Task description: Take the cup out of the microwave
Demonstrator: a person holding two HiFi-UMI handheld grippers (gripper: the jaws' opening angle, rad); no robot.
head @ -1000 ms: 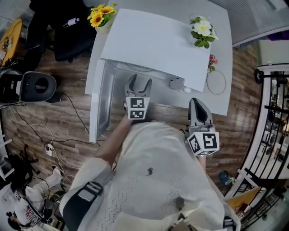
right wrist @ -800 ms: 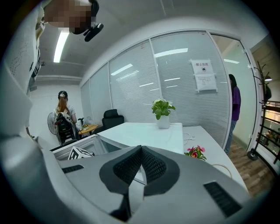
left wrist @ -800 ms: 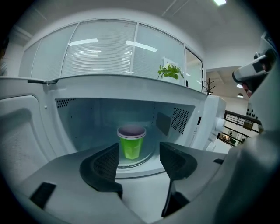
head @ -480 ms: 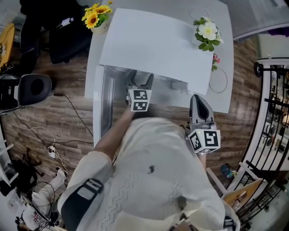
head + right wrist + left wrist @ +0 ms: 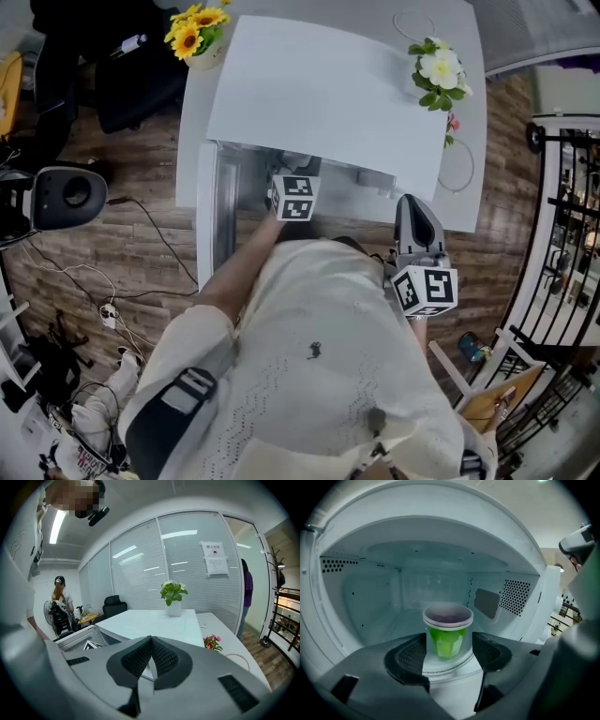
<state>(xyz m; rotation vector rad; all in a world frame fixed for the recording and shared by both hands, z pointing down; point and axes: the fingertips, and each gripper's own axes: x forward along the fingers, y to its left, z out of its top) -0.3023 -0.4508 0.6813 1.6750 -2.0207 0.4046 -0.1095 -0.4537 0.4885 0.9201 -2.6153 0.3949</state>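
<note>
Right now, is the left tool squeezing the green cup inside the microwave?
No, the left tool's jaws stand apart, with a gap showing on each side of the cup.

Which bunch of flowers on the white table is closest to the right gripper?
The small pink bunch, just ahead of the right gripper; the white-flowered pot and the yellow sunflowers stand farther off.

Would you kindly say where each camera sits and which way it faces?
Head view: on the person's head, looking down onto the white microwave; torso and right gripper show.
Left gripper view: on the left gripper, looking in at the green plastic cup; its jaws, just opened, frame it.
Right gripper view: on that gripper, facing over the microwave; jaws shut.
Head and right gripper views share the potted white flowers.
</note>
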